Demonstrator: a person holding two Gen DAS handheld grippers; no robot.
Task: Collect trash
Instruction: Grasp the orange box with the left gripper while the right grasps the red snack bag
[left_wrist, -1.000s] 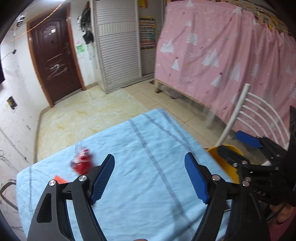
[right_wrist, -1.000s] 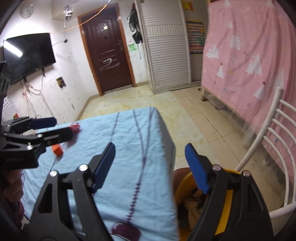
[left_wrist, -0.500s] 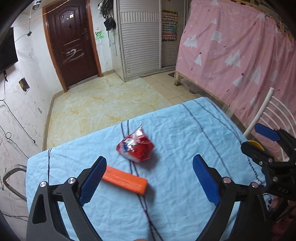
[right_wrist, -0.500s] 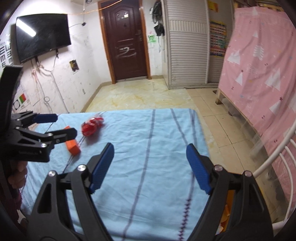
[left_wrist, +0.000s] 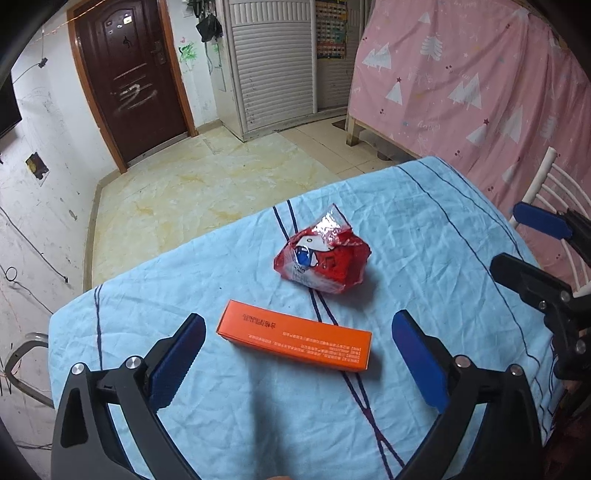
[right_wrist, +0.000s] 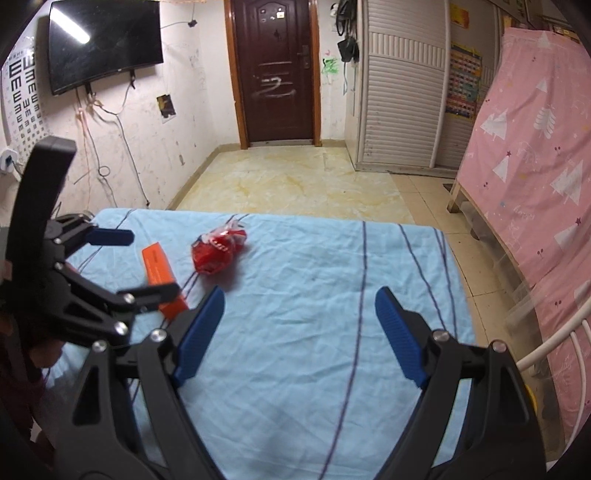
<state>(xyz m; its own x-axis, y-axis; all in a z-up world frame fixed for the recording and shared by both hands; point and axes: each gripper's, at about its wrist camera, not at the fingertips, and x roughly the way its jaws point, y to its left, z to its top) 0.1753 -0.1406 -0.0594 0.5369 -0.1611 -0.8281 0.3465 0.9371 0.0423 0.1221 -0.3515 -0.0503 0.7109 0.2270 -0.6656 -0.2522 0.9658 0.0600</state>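
An orange carton (left_wrist: 295, 339) lies flat on the light blue tablecloth (left_wrist: 424, 229), just ahead of my open, empty left gripper (left_wrist: 295, 363). A crumpled red snack wrapper (left_wrist: 323, 262) lies just beyond the carton. In the right wrist view the carton (right_wrist: 159, 267) and the wrapper (right_wrist: 218, 251) are at the left of the table, with the left gripper (right_wrist: 144, 264) above the carton. My right gripper (right_wrist: 299, 334) is open and empty over the table's middle; it also shows at the right edge of the left wrist view (left_wrist: 517, 243).
A white chair back (left_wrist: 535, 192) stands at the table's right side, with a sliver of a yellow bin (right_wrist: 532, 397) below it. A pink curtain (right_wrist: 535, 147) hangs at the right. A metal frame (left_wrist: 22, 362) sits left of the table.
Both grippers have swung left over the table. The carton and wrapper have come from the left edge to the middle of the left view, closer. The yellow bin has almost left the right view.
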